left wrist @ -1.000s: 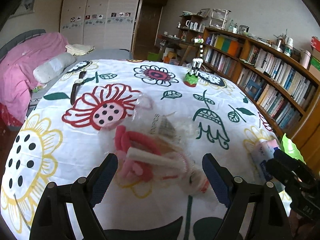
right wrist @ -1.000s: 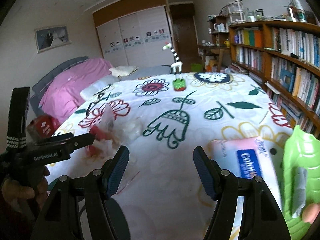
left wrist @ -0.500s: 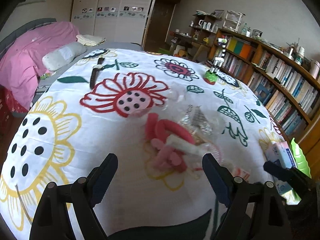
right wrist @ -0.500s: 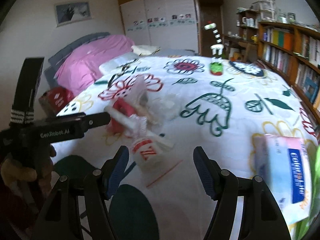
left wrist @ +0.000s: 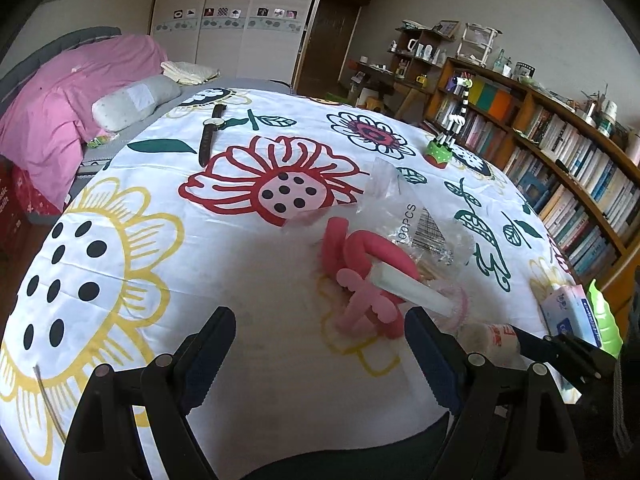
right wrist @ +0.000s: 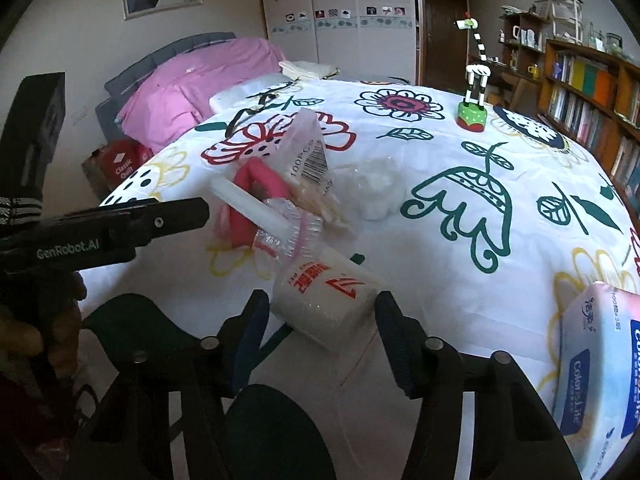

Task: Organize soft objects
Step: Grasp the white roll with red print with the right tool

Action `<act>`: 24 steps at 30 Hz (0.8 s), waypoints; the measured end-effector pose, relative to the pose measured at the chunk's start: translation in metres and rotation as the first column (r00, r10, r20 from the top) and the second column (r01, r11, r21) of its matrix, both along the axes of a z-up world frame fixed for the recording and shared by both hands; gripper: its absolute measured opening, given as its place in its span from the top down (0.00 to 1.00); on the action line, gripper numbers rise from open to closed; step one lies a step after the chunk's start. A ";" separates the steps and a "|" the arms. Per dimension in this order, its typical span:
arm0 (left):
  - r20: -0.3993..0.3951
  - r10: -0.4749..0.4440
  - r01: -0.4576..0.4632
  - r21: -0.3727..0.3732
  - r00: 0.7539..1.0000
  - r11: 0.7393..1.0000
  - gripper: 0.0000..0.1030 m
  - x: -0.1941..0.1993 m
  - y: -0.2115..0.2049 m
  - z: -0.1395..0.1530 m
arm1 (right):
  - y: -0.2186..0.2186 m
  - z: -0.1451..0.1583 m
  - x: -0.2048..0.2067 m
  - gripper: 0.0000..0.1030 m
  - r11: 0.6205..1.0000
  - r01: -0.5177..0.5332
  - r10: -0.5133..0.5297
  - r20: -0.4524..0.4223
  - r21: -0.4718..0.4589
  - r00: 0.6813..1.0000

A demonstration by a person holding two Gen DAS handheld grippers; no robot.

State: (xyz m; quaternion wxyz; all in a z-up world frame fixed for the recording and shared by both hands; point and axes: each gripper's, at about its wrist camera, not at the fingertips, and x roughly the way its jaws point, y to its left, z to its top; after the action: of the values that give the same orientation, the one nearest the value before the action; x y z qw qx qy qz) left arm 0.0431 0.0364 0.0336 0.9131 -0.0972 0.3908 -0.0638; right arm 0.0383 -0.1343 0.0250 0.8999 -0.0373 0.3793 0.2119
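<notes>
Bedroom setting is recorded: a worktop (left wrist: 120, 248) covered by a white floral cloth, a bed (left wrist: 76, 80) with pink bedding to the left, a wardrobe (left wrist: 236, 20) at the rear and bookshelves (left wrist: 572, 168) along the right wall.

A heap of soft items is found near the middle of the worktop. A pink foam piece (left wrist: 360, 256) lies beneath a white foam stick (left wrist: 408, 288), and a clear bag (left wrist: 412, 216) printed "100PCS" with a barcode is propped against them. A second clear bag of white fluff (right wrist: 376, 184) is seen just beyond the heap in the right wrist view.

The left claw (left wrist: 320, 356) is held spread, with nothing between its jaws; the pink foam piece lies just ahead of it.

The right claw (right wrist: 320, 320) is spread around a white roll (right wrist: 324, 300) with red print, wrapped in plastic. The roll lies on the cloth between the jaws; whether either pad touches it cannot be told.

A tissue pack (right wrist: 600, 364) is noted at the right edge of the worktop, with a green object (left wrist: 604, 320) beside it. A striped giraffe figure (right wrist: 474, 92) stands upright at the far side, and a wristwatch (left wrist: 210, 132) lies at the far left.
</notes>
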 end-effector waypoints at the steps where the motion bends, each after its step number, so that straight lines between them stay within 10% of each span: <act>1: -0.001 -0.002 0.002 0.000 1.000 1.000 0.13 0.000 0.000 0.000 | 0.000 0.000 0.000 0.51 1.000 -0.002 0.002 0.001 -0.002 1.000; 24: 0.005 -0.136 0.135 0.057 0.991 0.989 0.24 -0.006 -0.057 0.001 | -0.046 0.011 -0.037 0.51 0.992 0.094 -0.095 0.002 0.089 0.996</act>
State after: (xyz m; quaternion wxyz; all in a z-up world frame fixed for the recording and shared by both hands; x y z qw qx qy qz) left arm 0.0376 -0.0204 0.0347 0.9108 -0.0443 0.3940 -0.1151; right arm 0.0016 -0.1806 0.0359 0.9109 0.0198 0.3679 0.1856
